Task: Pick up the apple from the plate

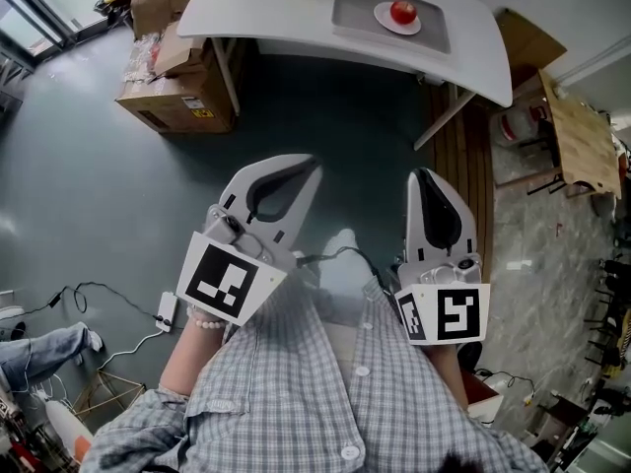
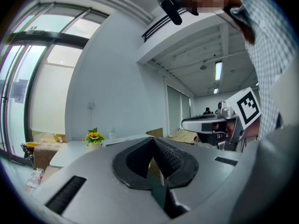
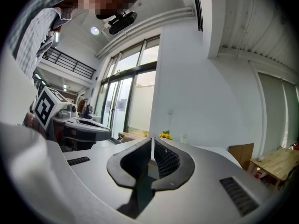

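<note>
Holding the left tongs (image 1: 308, 166) and right tongs (image 1: 422, 175) level mid-frame, both pinched closed and empty, I see the apple (image 1: 402, 11) on its plate (image 1: 383, 19), upper-right desk (image 1: 266, 8), well apart.

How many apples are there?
1. The red apple sits on the white plate, on the grey tray on the white table. I see no others, though the cardboard boxes beside the table could hide some.
</note>
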Available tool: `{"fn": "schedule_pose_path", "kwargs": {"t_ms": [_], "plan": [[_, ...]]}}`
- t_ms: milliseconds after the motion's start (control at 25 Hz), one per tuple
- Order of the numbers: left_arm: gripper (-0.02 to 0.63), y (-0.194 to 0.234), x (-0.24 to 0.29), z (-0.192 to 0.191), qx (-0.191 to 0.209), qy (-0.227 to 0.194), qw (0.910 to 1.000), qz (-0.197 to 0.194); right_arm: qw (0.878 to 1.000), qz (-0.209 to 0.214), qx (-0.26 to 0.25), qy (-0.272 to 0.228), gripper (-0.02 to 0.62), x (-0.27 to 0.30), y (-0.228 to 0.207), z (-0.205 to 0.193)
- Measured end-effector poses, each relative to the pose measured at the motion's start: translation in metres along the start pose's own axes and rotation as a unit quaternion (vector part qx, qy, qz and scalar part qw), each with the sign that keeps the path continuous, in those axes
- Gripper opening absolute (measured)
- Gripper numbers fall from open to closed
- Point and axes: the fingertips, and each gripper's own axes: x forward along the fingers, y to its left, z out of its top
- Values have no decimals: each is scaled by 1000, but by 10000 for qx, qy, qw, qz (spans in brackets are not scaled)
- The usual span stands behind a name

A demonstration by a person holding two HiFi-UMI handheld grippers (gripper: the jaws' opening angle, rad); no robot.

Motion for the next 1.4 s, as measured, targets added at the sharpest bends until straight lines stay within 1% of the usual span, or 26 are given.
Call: {"fn": "schedule_pose_path", "kwargs": {"t_ms": [120,240,400,520,640,800,1120,1280,1400], "plan": [[11,4,5,-4,-95,36,9999,45,10000,-29,-48,-6,32,2,-8,0],[11,7,18,-1,-66,35,9999,71,10000,4,-31,4,32,10,-18,-3],[11,11,40,2,63,64,9999,115,9998,190,32,88,32,31,-34,-12],[11,19,56,4,-5,123,9996,268,9992,394,32,109,32,49,-46,-15],[11,33,77,10,-48,124,9989,448,9986,534,38,53,32,70,-61,-14],[11,43,109,17,-20,88,9983,578,9977,681,23,4,32,94,-86,-13],[11,45,163,38,107,-40,9967,799,9962,841,-42,-200,32,125,-142,-5],[11,45,182,44,193,-93,9957,900,9955,888,-69,-324,32,134,-162,-3],[11,45,193,46,175,-116,9955,924,9955,870,-48,-383,32,138,-173,-6]]}}
